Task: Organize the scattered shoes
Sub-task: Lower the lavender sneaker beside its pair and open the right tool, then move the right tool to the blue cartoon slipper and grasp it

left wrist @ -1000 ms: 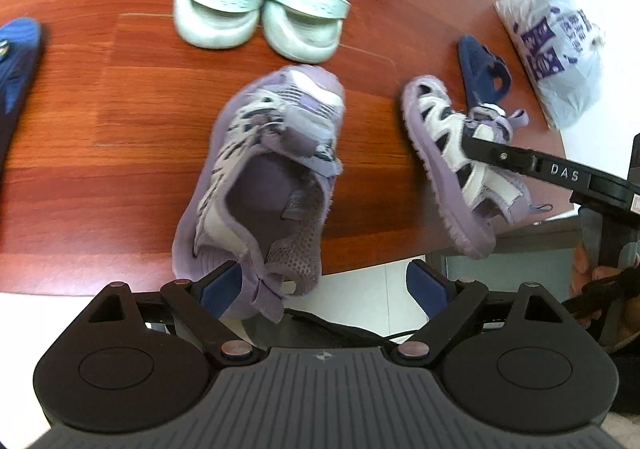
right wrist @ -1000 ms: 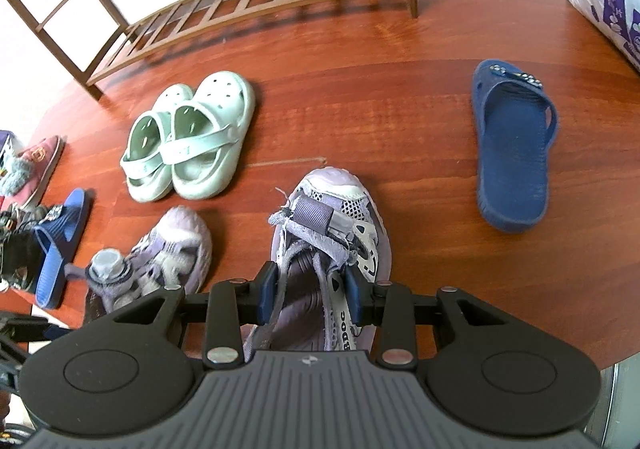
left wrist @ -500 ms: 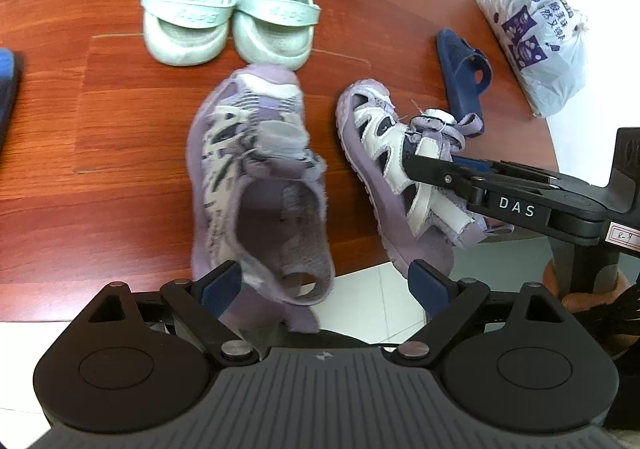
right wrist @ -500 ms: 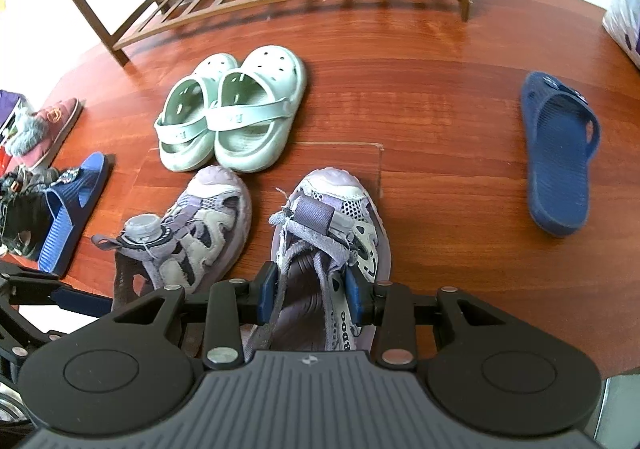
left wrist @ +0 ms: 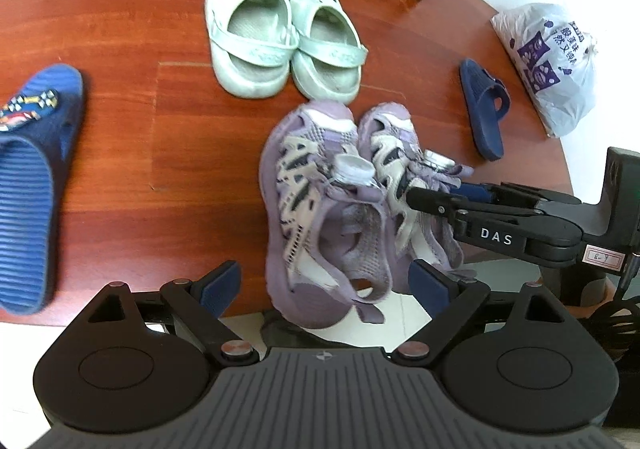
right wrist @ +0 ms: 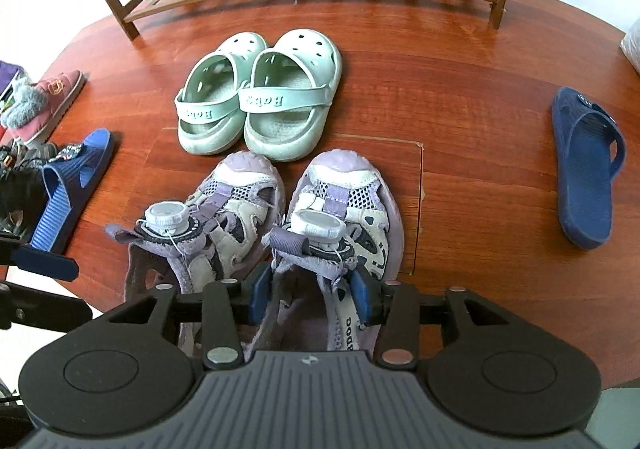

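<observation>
Lilac mesh sandals [right wrist: 276, 217] sit side by side at the near edge of a red-brown wooden table [right wrist: 460, 89], toes just behind a pair of mint-green clogs [right wrist: 260, 97]. The right gripper [right wrist: 308, 293] straddles the right sandal's tongue, jaws opening. The left gripper [left wrist: 326, 285] hangs wide apart, holding nothing.

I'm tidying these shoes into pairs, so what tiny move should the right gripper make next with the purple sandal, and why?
Probably let the jaws finish opening, then lift the right gripper straight back. The purple sandal between its fingers already lies beside its mate, toes level, behind the green clogs. The left gripper is open and holds nothing.
</observation>
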Demonstrator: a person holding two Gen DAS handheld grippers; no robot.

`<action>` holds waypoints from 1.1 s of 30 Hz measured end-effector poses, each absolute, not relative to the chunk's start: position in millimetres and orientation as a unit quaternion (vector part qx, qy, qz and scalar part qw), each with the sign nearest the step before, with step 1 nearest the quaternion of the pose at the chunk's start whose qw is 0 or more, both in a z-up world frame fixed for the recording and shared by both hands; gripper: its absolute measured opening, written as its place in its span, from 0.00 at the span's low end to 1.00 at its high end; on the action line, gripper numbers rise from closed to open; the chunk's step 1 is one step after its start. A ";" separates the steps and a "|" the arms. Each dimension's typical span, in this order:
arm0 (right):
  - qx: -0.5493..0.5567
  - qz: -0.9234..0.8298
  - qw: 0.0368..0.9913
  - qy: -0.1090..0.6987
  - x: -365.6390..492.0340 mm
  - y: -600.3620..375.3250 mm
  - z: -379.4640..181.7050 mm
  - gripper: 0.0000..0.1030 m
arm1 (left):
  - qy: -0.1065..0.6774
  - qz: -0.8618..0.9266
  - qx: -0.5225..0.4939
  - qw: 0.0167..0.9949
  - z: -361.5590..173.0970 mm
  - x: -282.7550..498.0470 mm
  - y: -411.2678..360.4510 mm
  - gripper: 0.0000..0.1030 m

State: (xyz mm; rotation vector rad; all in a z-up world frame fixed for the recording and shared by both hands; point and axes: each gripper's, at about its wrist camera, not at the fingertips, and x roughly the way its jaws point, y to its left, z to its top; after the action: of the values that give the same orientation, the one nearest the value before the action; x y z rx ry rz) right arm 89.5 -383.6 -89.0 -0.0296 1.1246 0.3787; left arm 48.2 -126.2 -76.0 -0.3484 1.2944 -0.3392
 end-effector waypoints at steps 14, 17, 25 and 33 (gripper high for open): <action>0.037 0.151 0.851 0.501 100.2 -428.2 -54.8 0.85 | 0.583 -0.131 -0.163 0.785 -71.1 64.8 -127.3 0.89; 0.037 0.135 0.854 0.501 108.0 -444.6 -54.5 0.85 | 0.580 -0.120 -0.167 0.788 -70.8 66.5 -132.4 0.89; 0.036 0.094 0.865 0.492 134.9 -500.7 -54.0 0.92 | 0.570 -0.083 -0.183 0.797 -70.4 68.2 -149.8 0.89; 0.022 0.060 0.870 0.489 168.7 -558.4 -66.5 0.94 | 0.559 -0.050 -0.194 0.805 -69.2 66.3 -175.6 0.89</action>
State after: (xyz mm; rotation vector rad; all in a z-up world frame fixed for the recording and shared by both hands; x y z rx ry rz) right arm 168.7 -558.4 -66.5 0.0454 1.0224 0.1252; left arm 66.3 -175.6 -69.2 -0.4147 1.1975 -0.1081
